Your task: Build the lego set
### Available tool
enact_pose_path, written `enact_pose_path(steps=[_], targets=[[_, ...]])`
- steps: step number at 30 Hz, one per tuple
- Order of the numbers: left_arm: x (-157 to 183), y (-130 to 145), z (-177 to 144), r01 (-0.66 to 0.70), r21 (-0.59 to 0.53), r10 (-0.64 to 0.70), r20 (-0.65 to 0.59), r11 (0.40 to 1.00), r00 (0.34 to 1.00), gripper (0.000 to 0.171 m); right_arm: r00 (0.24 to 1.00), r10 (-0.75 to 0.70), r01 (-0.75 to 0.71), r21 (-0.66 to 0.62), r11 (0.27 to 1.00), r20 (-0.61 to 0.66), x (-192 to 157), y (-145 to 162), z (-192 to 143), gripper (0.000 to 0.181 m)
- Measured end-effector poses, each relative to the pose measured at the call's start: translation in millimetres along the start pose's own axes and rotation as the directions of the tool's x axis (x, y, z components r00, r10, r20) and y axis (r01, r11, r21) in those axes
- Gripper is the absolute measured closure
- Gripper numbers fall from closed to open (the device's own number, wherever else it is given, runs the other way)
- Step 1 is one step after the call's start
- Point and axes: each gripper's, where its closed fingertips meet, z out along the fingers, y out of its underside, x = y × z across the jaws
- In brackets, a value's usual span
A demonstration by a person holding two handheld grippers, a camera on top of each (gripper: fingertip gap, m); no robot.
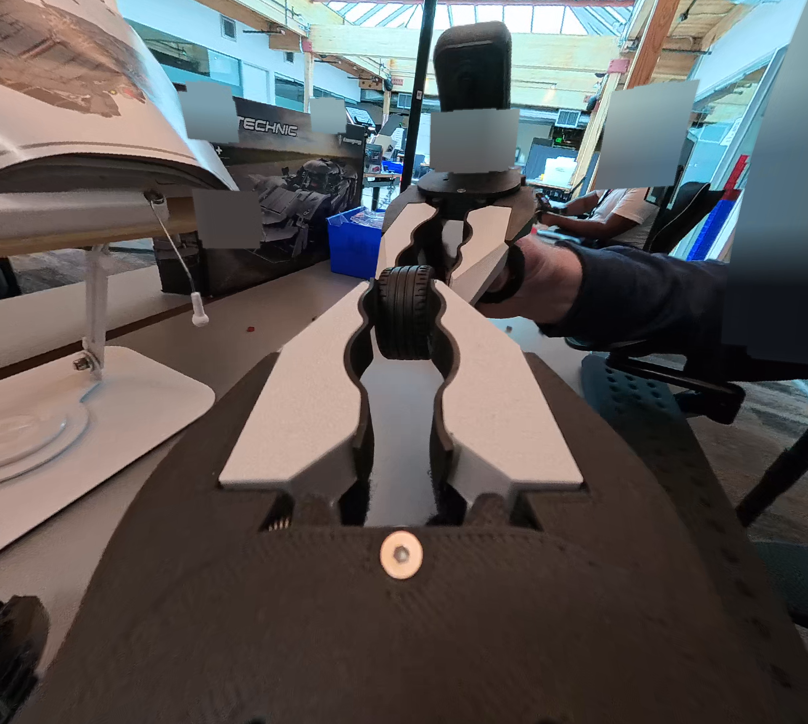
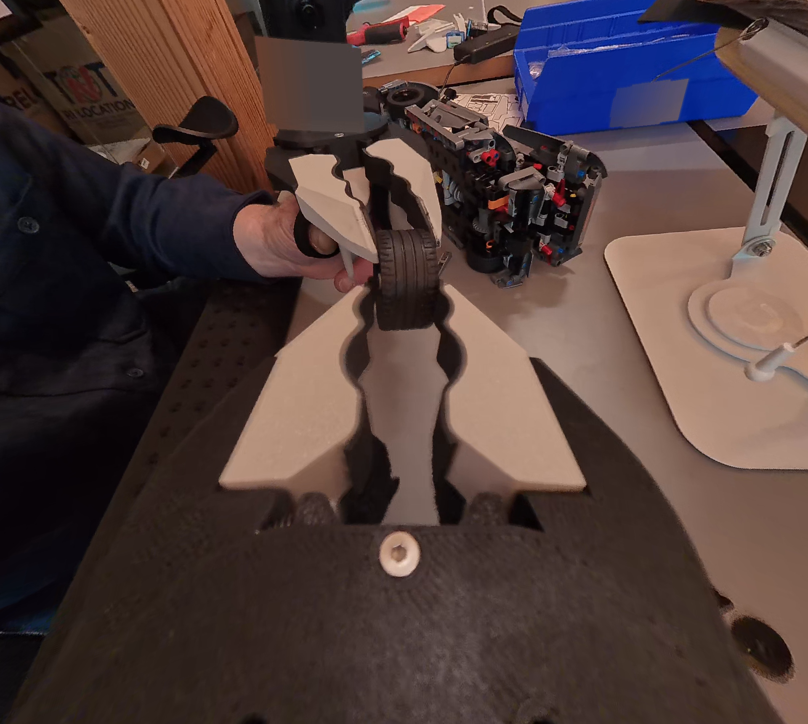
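Sitting between both hand-held gripper tips, the black tyre (image 1: 404, 311).

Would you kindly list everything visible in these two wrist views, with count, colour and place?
tyre: one, black, pinched between both grippers' fingertips above the table.
lego car: one, partly built, black and grey with red bits, on the grey table behind the tyre.
blue bin: one, blue, on the table behind the car.
set box: one, dark, standing at the table's back edge.
instruction booklet: one, white pages, open on the stand.
book stand: one, white, flat base on the table.
left gripper: one, black body, white fingers, closed on the tyre.
right gripper: one, same colours, closed on the tyre.
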Motion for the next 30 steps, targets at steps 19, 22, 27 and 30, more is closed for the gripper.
enact_pose_path(steps=[19, 22, 27, 30], targets=[[4, -5, 0, -0.043, 0.018, 0.043, -0.005, 0.999, 0.999, 0.152, 1.0, -0.01, 0.009, 0.069, 0.998, 0.021, -6, -12, -1, 0.152], [5, -5, 0, -0.072, 0.01, 0.072, 0.008, 0.997, 0.997, 0.152, 1.0, -0.007, 0.005, 0.059, 0.998, 0.021, -6, -11, -1, 0.152], [4, -3, 1, -0.037, 0.008, 0.037, 0.007, 0.999, 0.999, 0.152, 1.0, 0.001, -0.002, 0.051, 0.999, 0.017, -5, -9, 0, 0.153], [3, -3, 1, -0.029, 0.009, 0.029, 0.011, 1.0, 1.0, 0.152, 1.0, -0.008, 0.008, 0.045, 0.999, 0.005, -4, -9, 0, 0.153]])
